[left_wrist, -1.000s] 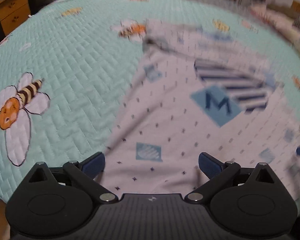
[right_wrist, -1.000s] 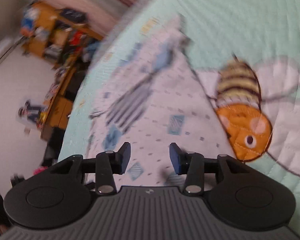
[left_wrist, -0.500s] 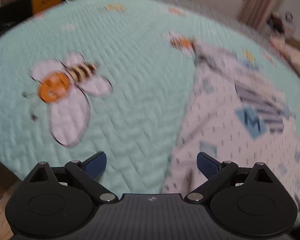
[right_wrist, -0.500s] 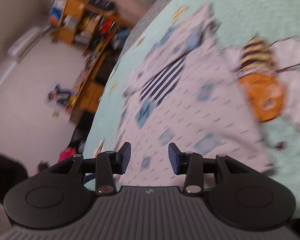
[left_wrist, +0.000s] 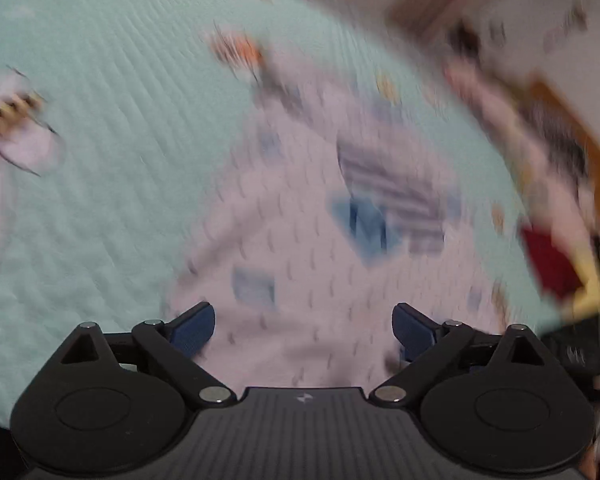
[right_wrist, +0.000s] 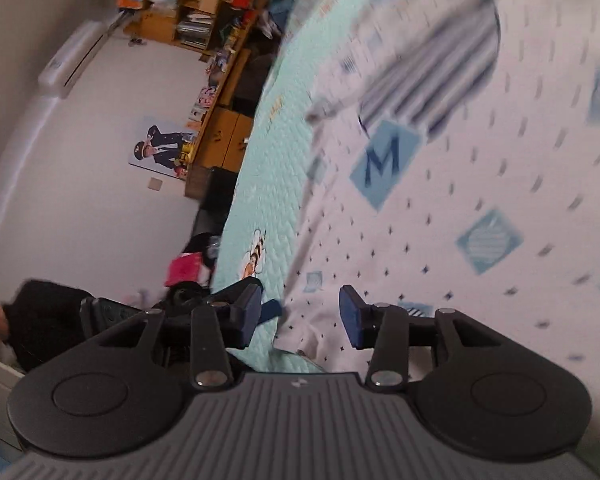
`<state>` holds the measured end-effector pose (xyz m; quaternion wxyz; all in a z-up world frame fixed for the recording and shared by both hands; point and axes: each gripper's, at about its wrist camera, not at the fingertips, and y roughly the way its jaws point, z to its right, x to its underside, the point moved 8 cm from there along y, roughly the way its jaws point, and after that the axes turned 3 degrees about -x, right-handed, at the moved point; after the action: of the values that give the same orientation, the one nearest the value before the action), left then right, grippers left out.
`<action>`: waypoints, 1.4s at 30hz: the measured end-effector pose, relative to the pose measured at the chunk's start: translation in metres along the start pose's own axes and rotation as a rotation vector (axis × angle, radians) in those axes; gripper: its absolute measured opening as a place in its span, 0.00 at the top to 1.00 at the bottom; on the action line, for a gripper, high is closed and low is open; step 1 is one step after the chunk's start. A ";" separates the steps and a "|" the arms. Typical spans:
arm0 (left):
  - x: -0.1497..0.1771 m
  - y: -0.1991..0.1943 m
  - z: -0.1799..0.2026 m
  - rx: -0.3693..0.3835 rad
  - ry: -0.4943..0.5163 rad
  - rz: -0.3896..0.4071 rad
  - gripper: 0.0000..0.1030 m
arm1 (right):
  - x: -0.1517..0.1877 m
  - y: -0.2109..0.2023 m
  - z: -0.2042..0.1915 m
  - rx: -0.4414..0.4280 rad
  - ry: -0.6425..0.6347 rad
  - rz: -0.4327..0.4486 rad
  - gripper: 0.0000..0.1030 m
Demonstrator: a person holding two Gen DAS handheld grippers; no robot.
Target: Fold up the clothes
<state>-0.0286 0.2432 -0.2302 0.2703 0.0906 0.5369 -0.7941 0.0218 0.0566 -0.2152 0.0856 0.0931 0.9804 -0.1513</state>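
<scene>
A white garment [left_wrist: 320, 240] with small dark dots, blue squares, an "M" patch and a striped patch lies spread on the mint quilted bedspread [left_wrist: 120, 160]. My left gripper [left_wrist: 302, 322] hovers over the garment's near hem. Its jaws are wide and closing, with cloth beneath the gap and no pad pressing on it. In the right wrist view the garment [right_wrist: 460, 200] fills the right side. My right gripper [right_wrist: 300, 304] stands partly open over the garment's near corner at the bedspread [right_wrist: 268, 160] edge, gripping nothing. The left view is heavily blurred.
Bee prints [left_wrist: 240, 50] dot the bedspread. The bed's edge drops to the floor left of my right gripper. Beyond it stand wooden shelves and a desk [right_wrist: 220, 40], a wall poster [right_wrist: 160, 152], a pink item [right_wrist: 184, 272] and a person in dark clothing [right_wrist: 32, 316]. A red and yellow item [left_wrist: 552, 264] lies at the right.
The left view swung off the bare bedspread back over the garment's hem. My right gripper slid along the garment to its corner by the bed's edge. The large bee has left its view.
</scene>
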 end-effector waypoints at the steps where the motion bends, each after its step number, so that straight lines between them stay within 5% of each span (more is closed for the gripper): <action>1: 0.005 0.003 0.002 -0.042 0.065 0.002 0.14 | 0.013 0.011 0.016 0.035 0.045 -0.057 0.75; 2: 0.010 0.000 0.007 -0.066 0.130 0.003 0.13 | 0.026 0.016 0.026 0.071 0.052 -0.091 0.94; 3: 0.016 -0.003 0.012 -0.088 0.195 0.003 0.13 | 0.036 0.015 0.030 0.083 0.052 -0.111 1.00; 5: 0.022 -0.009 0.012 -0.129 0.221 -0.015 0.14 | 0.049 0.009 0.029 0.053 0.092 -0.147 1.00; 10: -0.009 -0.039 0.022 0.062 0.106 0.078 0.07 | 0.030 -0.018 -0.006 0.105 -0.095 -0.044 0.83; 13: -0.008 -0.007 0.031 0.085 0.099 0.005 0.07 | 0.015 -0.028 0.003 0.124 -0.074 0.019 0.83; 14: 0.000 0.006 0.030 0.077 0.106 -0.045 0.11 | 0.016 -0.027 0.013 0.146 -0.055 0.007 0.83; 15: 0.007 0.020 0.029 0.069 0.112 -0.095 0.11 | 0.026 -0.024 0.026 0.195 -0.045 -0.046 0.95; 18: 0.024 0.001 0.034 0.042 0.211 -0.098 0.11 | 0.047 -0.035 0.032 0.171 -0.008 -0.084 0.98; 20: 0.025 -0.010 0.030 0.024 0.203 -0.096 0.12 | 0.046 -0.047 0.029 0.173 -0.016 -0.066 0.95; 25: 0.007 -0.026 0.039 0.125 0.153 -0.028 0.08 | 0.021 -0.072 0.015 0.135 -0.057 0.088 0.62; 27: 0.022 -0.003 0.044 0.068 0.220 -0.120 0.08 | 0.024 -0.072 0.029 0.164 -0.055 0.071 0.64; 28: 0.032 0.008 0.041 0.011 0.244 -0.165 0.09 | 0.026 -0.071 0.036 0.176 -0.054 0.063 0.75; 30: 0.042 0.006 0.048 -0.012 0.310 -0.137 0.00 | 0.036 -0.073 0.040 0.166 -0.031 0.032 0.77; 32: 0.046 -0.001 0.053 -0.039 0.323 -0.126 0.04 | 0.042 -0.078 0.036 0.166 -0.022 0.011 0.76; 37: 0.022 -0.027 0.054 -0.099 0.313 0.002 0.02 | 0.024 -0.092 0.002 0.228 -0.193 0.096 0.48; 40: 0.008 -0.019 0.054 -0.122 0.299 0.009 0.01 | 0.022 -0.080 0.013 0.227 -0.152 0.086 0.47; 42: 0.022 0.003 0.050 -0.156 0.332 -0.060 0.01 | 0.024 -0.068 0.026 0.241 -0.112 0.050 0.48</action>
<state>-0.0381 0.1903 -0.2221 0.1604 0.1829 0.6366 -0.7318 -0.0118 -0.0111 -0.2249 0.1322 0.1187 0.9461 -0.2707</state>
